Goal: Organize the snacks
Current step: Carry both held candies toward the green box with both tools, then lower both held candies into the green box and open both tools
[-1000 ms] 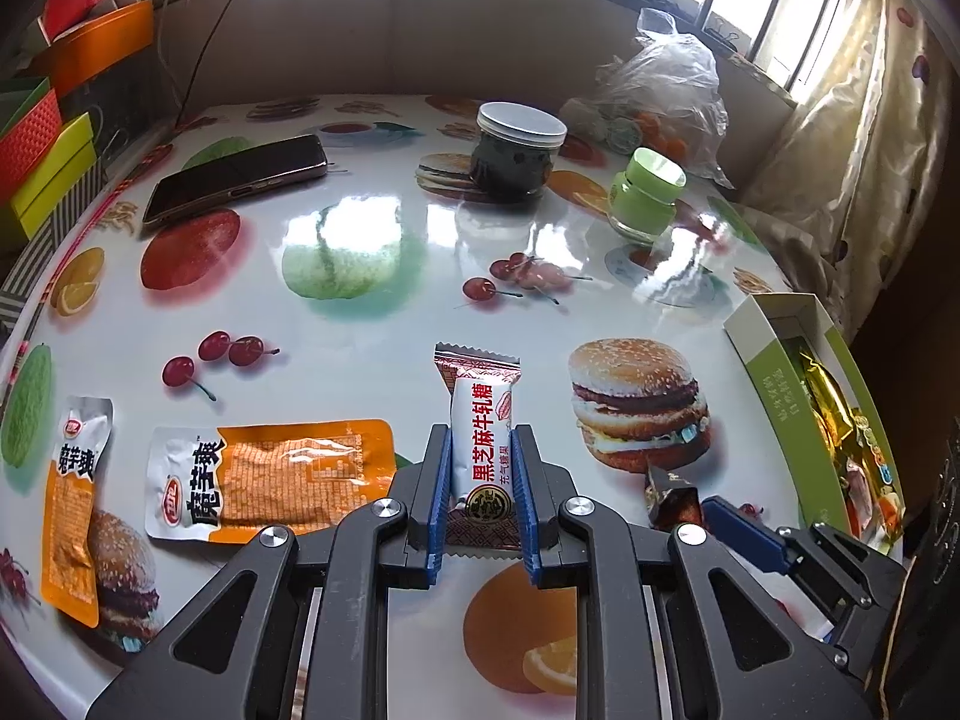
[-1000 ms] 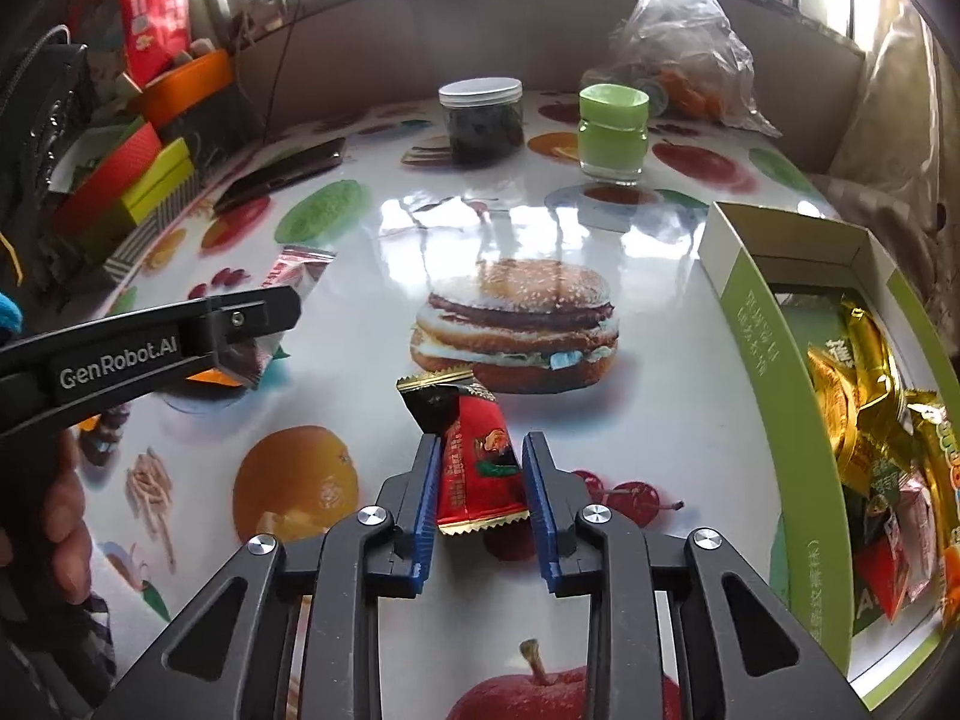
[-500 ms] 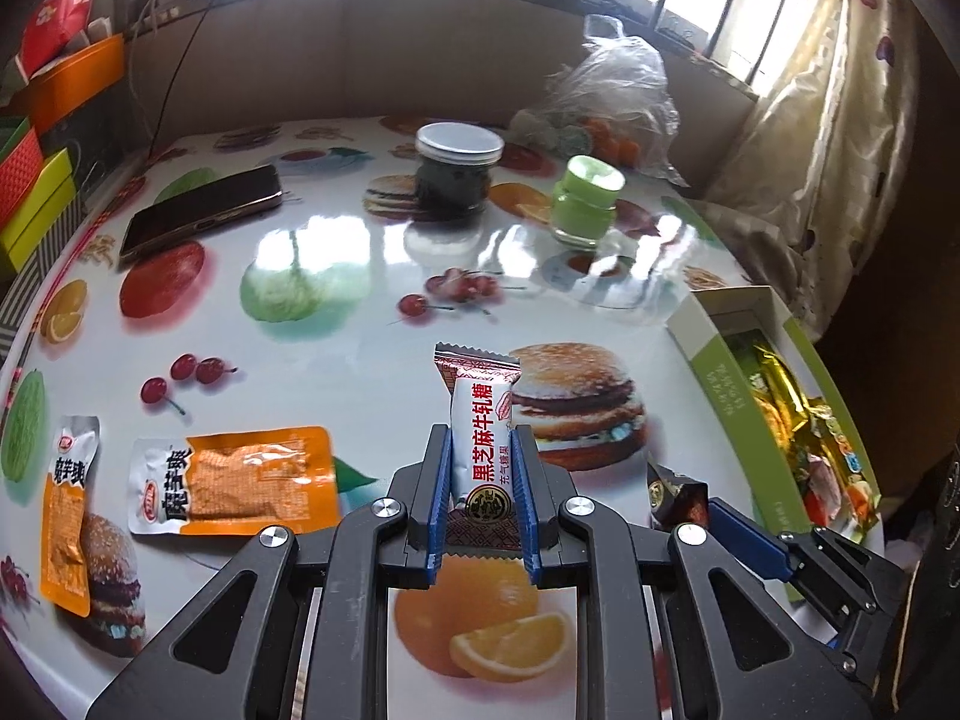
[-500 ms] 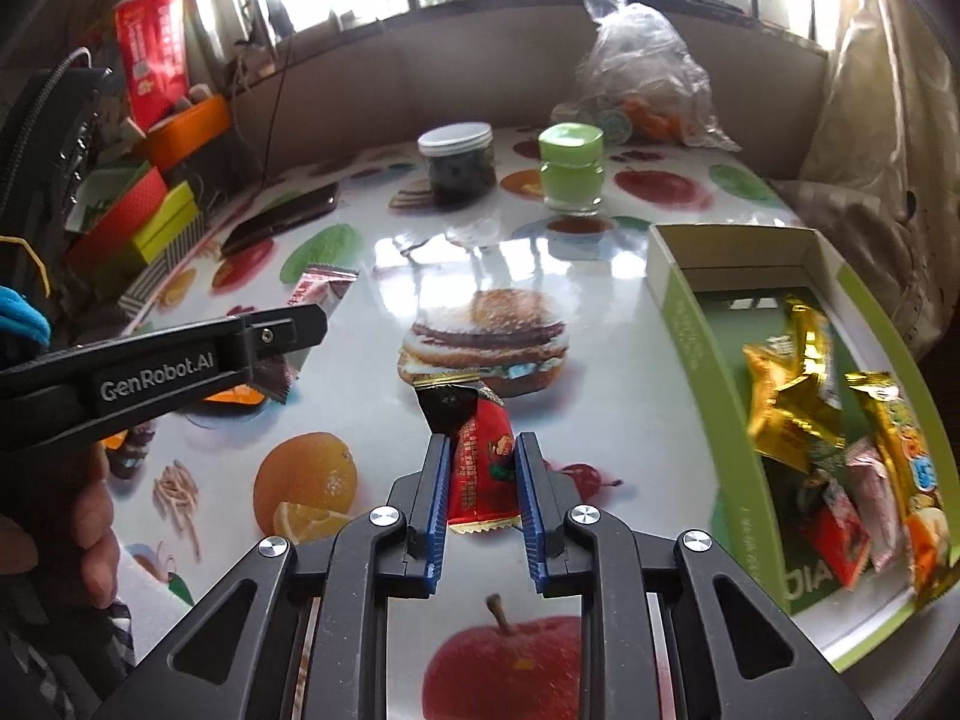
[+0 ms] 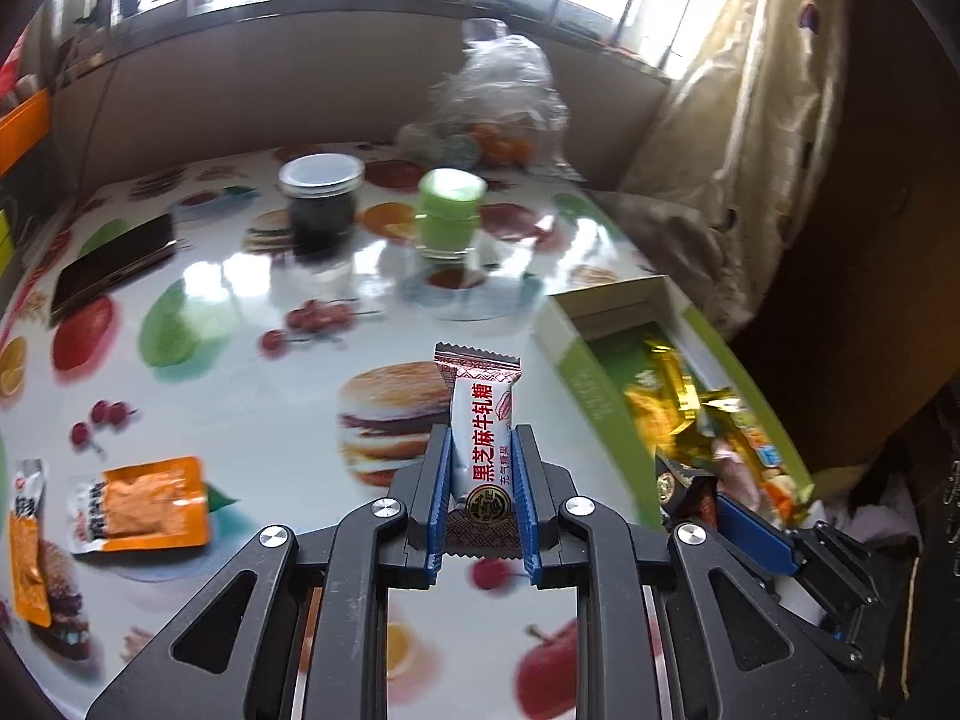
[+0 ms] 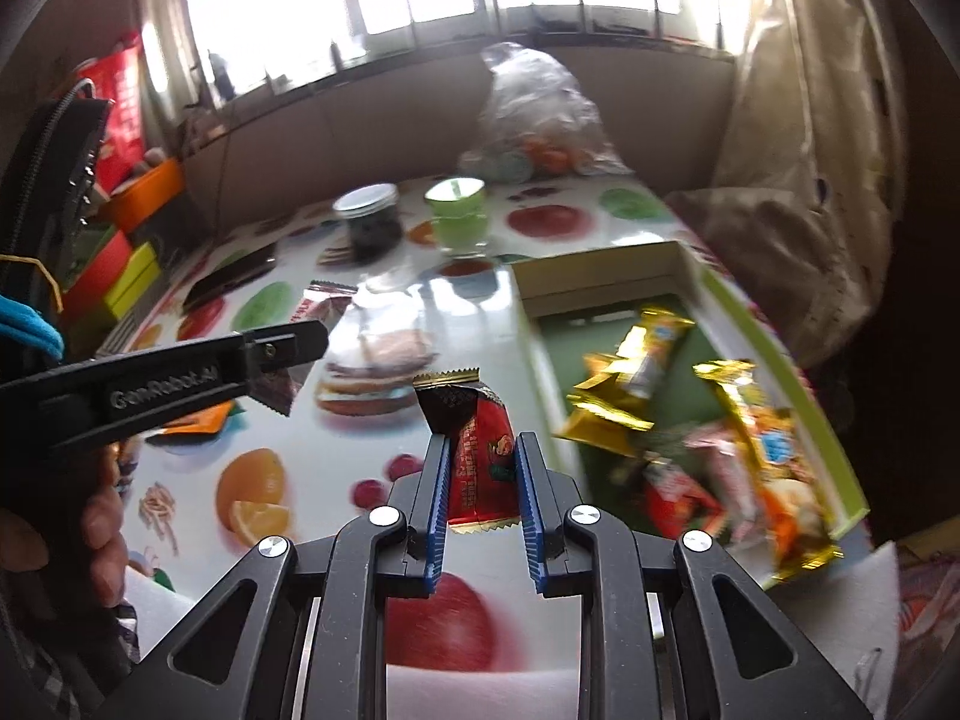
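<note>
You are carrying snacks: left claw (image 5: 480, 495) clamped on white candy (image 5: 482, 420), right claw (image 6: 480, 495) on red candy (image 6: 483, 462); next, release over the green box (image 6: 780, 348) at the tabletop's right edge.

on my feed: a glossy white tablecloth (image 5: 252, 372) printed with burgers, cherries, oranges and apples. i see a white candy wrapper (image 5: 482, 420) with red lettering and a brown patterned end, between blue-lined black fingers (image 5: 435, 489). the other sweet (image 6: 483, 462) is red with a dark top and gold edge. the box (image 6: 774, 354) is lime green outside, holding gold and orange wrappers. two orange packets (image 5: 141, 504) sit left. a jar (image 5: 451, 213), blurred, looks pale green.
</note>
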The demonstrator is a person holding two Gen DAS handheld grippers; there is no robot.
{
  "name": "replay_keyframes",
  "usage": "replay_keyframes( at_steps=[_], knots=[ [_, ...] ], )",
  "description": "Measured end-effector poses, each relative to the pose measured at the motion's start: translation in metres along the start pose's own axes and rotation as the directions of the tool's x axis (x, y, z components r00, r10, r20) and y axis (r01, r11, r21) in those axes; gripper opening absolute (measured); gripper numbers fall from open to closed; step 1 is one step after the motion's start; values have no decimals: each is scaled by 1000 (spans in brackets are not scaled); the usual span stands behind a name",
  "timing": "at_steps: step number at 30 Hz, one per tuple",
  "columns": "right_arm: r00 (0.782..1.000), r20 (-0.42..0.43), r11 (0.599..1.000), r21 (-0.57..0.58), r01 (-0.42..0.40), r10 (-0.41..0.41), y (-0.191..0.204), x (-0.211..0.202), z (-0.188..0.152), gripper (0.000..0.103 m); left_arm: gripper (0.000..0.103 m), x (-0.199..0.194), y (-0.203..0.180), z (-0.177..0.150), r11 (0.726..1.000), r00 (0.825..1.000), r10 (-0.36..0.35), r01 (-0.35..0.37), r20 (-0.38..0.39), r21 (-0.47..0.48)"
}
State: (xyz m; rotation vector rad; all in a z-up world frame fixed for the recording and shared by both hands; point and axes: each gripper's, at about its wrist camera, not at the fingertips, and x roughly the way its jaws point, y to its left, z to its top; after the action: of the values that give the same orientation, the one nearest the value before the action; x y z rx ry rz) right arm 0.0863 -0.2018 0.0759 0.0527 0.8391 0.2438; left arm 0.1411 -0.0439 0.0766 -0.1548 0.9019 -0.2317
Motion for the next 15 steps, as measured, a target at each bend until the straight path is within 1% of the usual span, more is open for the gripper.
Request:
replay_keyframes(
  at_steps=[8,15],
  knots=[
    [999,8,998,51,47,-47,-30,-9,-2,20,21,8,-32,6,998,999,-38,39,-12,51],
    [996,6,993,80,83,-84,-48,-13,-5,20,21,17,-52,9,995,997,-69,71,-26,72]
  ],
)
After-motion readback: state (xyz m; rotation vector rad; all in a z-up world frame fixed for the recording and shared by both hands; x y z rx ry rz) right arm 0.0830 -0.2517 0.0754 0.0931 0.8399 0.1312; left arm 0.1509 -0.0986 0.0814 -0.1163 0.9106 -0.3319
